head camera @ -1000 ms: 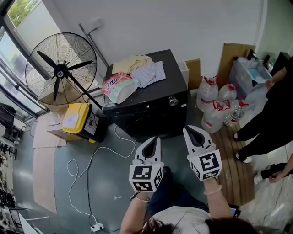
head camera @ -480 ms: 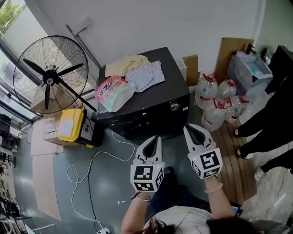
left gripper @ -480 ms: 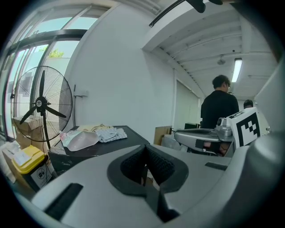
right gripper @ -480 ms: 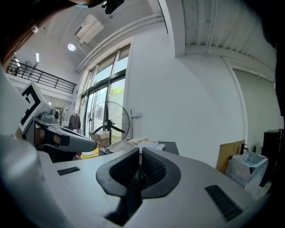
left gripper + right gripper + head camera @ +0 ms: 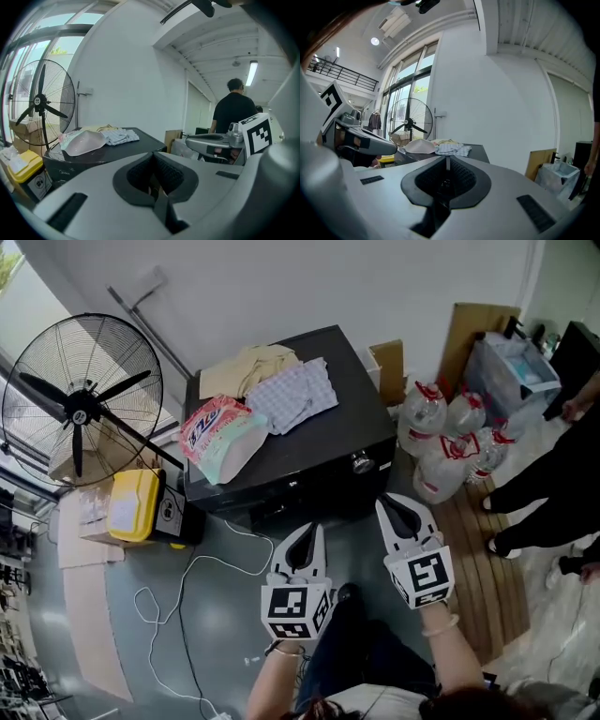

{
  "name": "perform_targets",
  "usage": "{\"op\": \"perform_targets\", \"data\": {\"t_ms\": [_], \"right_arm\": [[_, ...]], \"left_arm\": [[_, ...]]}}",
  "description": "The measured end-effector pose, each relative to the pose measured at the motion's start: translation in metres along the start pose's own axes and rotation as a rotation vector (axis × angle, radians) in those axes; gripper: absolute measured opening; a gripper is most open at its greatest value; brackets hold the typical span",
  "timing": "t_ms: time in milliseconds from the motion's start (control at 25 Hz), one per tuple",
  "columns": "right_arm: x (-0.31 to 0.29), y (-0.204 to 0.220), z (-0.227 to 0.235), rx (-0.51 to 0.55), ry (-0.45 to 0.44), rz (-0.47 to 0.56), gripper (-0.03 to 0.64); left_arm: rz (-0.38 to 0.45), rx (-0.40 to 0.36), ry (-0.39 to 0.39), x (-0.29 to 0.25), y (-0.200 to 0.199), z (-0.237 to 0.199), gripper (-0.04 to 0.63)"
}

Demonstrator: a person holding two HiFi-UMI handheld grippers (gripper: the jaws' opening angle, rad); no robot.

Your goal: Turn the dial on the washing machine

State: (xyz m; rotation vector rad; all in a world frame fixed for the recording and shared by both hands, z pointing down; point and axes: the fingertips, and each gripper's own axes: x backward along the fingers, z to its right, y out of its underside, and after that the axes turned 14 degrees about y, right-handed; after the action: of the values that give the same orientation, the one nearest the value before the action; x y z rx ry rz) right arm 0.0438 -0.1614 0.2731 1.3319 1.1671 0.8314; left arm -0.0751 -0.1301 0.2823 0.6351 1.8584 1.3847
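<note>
Here my left gripper (image 5: pixel 308 536) and right gripper (image 5: pixel 395 509) are both closed, empty, apart from the washing machine (image 5: pixel 281 454) dial (image 5: pixel 362 463).

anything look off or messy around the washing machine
The washing machine top is cluttered: crumpled clothes and a pink-and-white bag lying flat near one edge. A white cable trails loose across the floor in front. Nothing looks spilled or broken.
</note>
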Motion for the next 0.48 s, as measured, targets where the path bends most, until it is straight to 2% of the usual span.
{"op": "perform_targets", "data": {"t_ms": [480], "right_arm": [[-0.053, 0.035, 0.001, 0.047, 0.012, 0.006, 0.064]], "left_arm": [[-0.039, 0.021, -0.020, -0.024, 0.057, -0.044, 0.017]]}}
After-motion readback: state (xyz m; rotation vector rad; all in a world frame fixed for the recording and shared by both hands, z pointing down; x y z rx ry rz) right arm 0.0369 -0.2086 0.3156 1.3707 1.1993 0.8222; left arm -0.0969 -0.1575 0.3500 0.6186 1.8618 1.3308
